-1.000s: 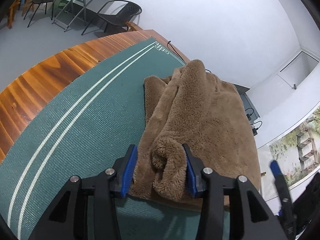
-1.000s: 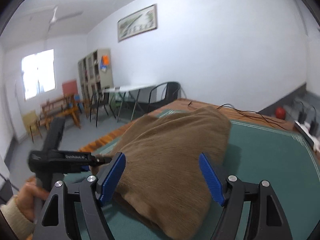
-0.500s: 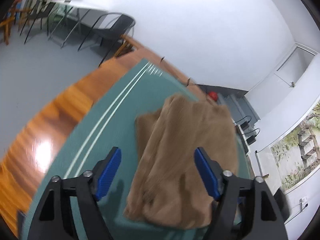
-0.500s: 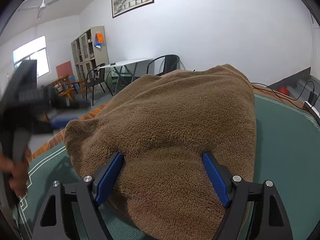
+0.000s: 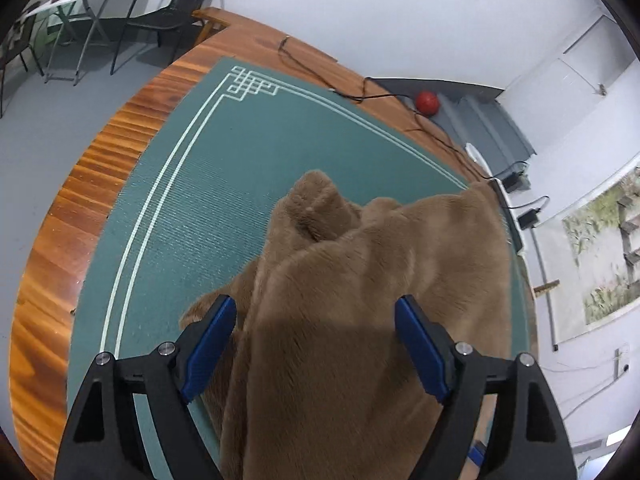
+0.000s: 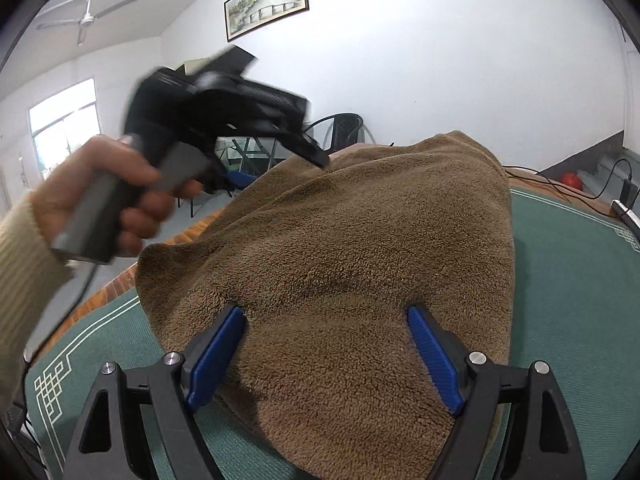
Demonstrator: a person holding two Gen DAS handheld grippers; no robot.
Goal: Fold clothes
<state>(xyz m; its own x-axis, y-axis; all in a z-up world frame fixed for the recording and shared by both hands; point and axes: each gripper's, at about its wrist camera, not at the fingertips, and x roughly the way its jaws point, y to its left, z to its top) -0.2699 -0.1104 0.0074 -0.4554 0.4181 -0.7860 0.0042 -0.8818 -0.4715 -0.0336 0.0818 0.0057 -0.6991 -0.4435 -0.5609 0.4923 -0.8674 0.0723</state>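
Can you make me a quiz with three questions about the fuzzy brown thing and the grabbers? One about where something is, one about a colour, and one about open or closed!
1. Where does the fuzzy brown garment lie?
A. on the green mat
B. on a chair
C. on the floor

2. What colour are the pads on the left gripper's fingers?
A. red
B. blue
C. yellow

3. How is the right gripper now?
A. shut on the garment
B. open
C. not in view

Answers:
1. A, the green mat with pale border lines shows under and around the garment.
2. B, the pads on both fingers are bright blue.
3. B, its jaws stand wide apart, with the brown cloth spread between them and nothing pinched.
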